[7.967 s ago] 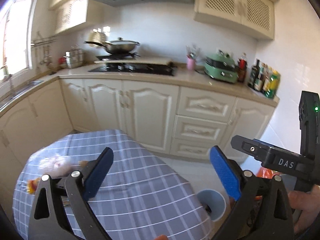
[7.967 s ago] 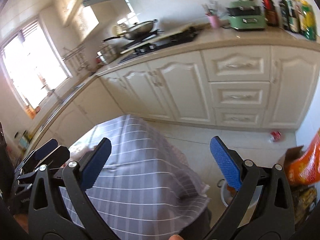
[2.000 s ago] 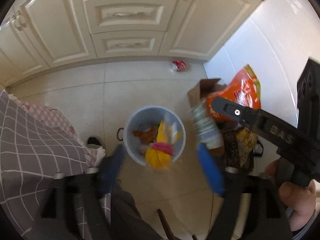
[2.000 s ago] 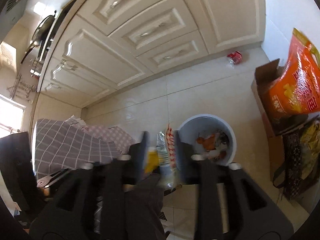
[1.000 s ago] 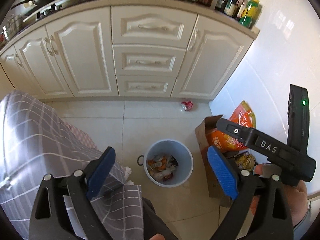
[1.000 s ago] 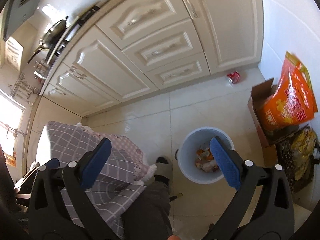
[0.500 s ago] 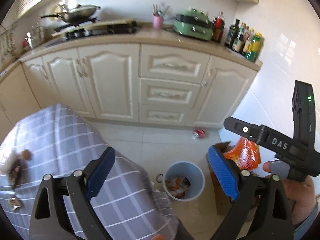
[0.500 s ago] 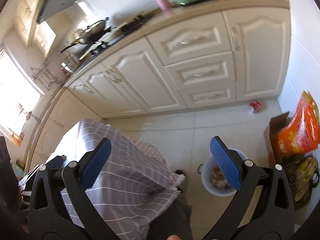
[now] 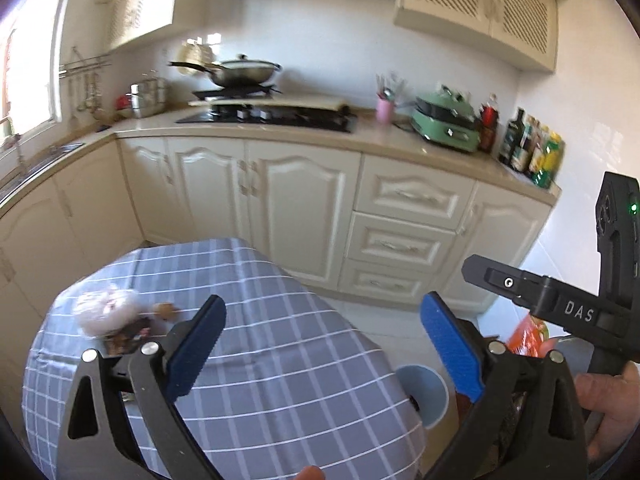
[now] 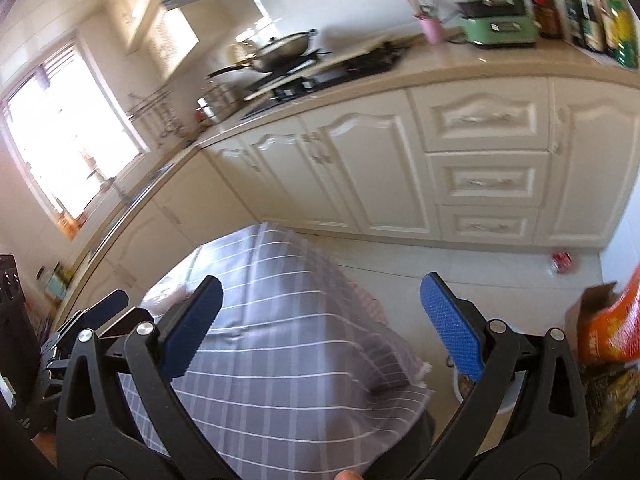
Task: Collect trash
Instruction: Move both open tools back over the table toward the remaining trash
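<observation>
Two grippers: both held above the checked tablecloth (image 9: 280, 360) in a cream kitchen; neither carries anything.
Left gripper (image 9: 322, 346): blue pads spread wide with only cloth and floor between them, aimed across the table toward the far cabinets.
Right gripper (image 10: 320, 322): jaws likewise wide apart and empty, hovering over the table's right edge; its handle is also seen at the right of the left view.
Trash on table: a small cluster at the far-left part of the cloth, a pale crumpled plastic bag (image 9: 106, 310), a dark wrapper (image 9: 126, 336) just beside it on the near side, and a small brown round scrap (image 9: 166, 311) just to the right. Blur hides finer detail.
Bin: a pale blue bucket (image 9: 430, 384) on the floor off the table's near-right corner, partly hidden by the cloth's edge.
Also on floor: a red can (image 10: 562, 261) lies near the far cabinets, well apart from the bin.
Handling, as judged: the bag looks light, soft and crushable, likely slippery film; pinching a bunched fold at its top should hold better than closing on a flat face. The wrapper looks thin and flat, probably best taken by a raised edge. The round scrap may roll.
Orientation: the bag is a rough lump with no clear long axis; the wrapper seems to run left to right, though blur leaves this uncertain.
Next step, as judged: the left gripper is nearer the cluster and would need to swing left and down.
</observation>
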`<action>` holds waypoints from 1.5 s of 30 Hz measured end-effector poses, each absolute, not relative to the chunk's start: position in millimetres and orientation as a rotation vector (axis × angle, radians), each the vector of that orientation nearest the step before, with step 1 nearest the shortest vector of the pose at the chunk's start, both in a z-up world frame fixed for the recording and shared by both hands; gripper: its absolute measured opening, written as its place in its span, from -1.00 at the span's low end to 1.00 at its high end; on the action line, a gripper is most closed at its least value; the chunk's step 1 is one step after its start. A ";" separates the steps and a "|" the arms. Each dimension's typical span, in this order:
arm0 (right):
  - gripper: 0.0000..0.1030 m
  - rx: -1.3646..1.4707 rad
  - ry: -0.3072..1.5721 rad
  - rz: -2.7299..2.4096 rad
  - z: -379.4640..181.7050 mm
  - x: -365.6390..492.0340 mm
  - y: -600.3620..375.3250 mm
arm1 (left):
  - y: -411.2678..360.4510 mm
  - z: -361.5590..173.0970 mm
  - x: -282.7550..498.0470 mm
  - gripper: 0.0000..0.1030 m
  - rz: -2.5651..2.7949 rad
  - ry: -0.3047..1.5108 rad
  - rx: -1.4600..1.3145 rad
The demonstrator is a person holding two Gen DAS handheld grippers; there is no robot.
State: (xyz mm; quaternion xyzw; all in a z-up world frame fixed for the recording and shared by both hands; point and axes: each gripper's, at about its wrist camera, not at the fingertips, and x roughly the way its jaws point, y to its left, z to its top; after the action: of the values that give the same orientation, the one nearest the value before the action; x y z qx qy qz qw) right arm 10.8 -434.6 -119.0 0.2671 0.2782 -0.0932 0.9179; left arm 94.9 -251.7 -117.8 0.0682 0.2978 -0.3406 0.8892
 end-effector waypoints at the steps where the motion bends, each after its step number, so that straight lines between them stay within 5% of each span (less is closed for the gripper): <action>1: 0.88 0.538 0.572 -0.179 -116.4 14.7 -427.1 | -244.4 -116.1 95.2 0.87 -0.696 0.611 0.136; 27: 0.88 0.369 0.656 0.061 -109.3 91.9 -283.2 | -56.5 -158.6 140.7 0.87 -0.453 0.634 0.061; 45: 0.88 0.347 0.840 0.101 -175.5 149.0 -252.3 | -64.7 -267.7 223.5 0.85 -0.399 0.858 0.157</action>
State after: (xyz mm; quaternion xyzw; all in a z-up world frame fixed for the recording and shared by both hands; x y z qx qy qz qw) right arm 149.0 -252.3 -175.5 0.1675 0.4056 0.0485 0.8973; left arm 223.5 -64.7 -267.7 0.0754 0.4127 -0.1922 0.8872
